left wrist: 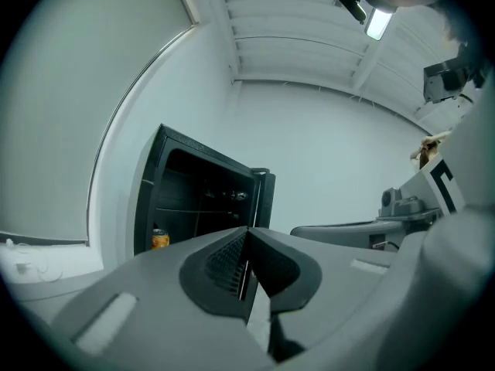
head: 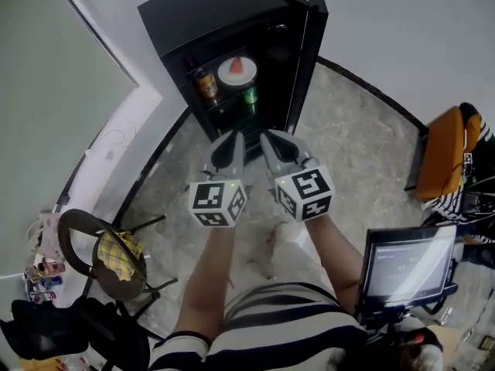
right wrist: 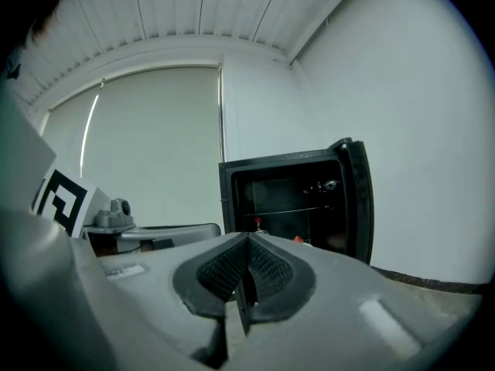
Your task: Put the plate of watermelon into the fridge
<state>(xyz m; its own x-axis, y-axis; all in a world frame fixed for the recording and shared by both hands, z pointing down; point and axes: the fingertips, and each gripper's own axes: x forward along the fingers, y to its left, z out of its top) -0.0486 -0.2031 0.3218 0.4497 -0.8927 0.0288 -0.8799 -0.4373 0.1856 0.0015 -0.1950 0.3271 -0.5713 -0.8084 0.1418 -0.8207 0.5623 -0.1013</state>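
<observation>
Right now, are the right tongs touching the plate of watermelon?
Apart. In the head view the plate of watermelon sits inside the fridge, while the right tongs, shut and empty, hang clear of it outside.

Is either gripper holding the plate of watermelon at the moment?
No: the plate of watermelon sits inside the open fridge, while the left gripper and right gripper are shut, empty.

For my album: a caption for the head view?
Watermelon plate inside the open fridge; left gripper and right gripper shut, empty.
</observation>
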